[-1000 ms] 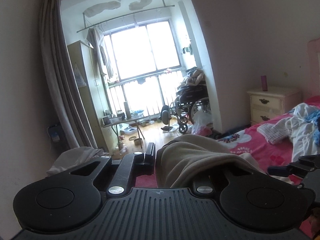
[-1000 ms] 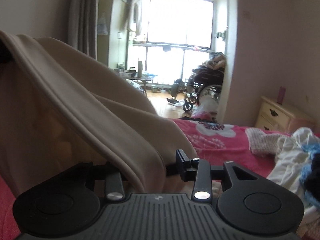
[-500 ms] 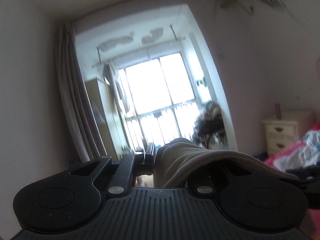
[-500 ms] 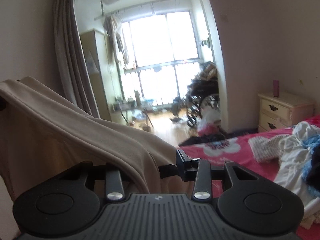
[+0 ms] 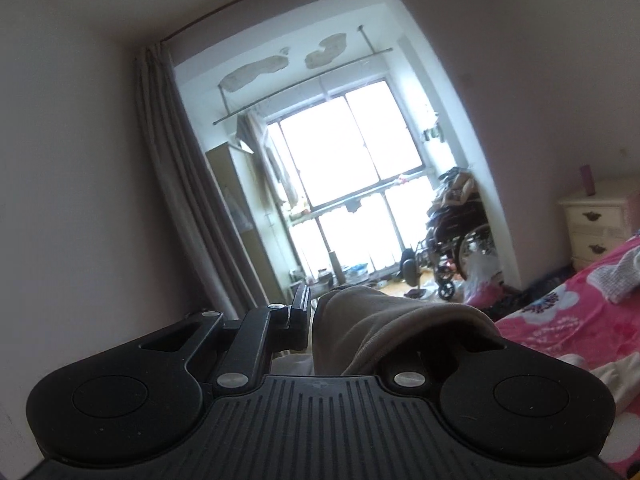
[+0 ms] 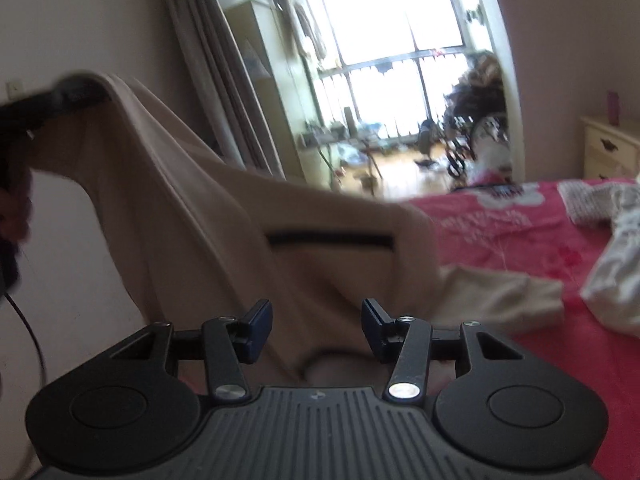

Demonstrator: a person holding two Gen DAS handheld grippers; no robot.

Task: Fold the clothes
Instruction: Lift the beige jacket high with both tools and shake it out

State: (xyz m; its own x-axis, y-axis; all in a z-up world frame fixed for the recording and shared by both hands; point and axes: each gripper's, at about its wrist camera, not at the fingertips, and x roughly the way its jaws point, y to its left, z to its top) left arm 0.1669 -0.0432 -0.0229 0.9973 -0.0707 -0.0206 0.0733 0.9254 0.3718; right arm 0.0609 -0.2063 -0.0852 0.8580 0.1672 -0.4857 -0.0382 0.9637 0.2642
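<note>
Right now the beige garment (image 6: 224, 216) hangs from the left claw (image 5: 316, 320), which is clamped on one bunched edge of it and shows in the right wrist view as a dark shape (image 6: 76, 90) holding the cloth high at the upper left. From there the fabric slopes down to the pink bed (image 6: 520, 232), where a cuff or hem lies flat. The right claw (image 6: 316, 328) has its jaws apart and opening; cloth hangs behind the gap but neither pad presses on it. This looks like the spreading-out step before a fold. Next, I judge, the right claw needs a fresh hold on a free corner or edge lower down, so the garment can be stretched flat and laid on the bed.
</note>
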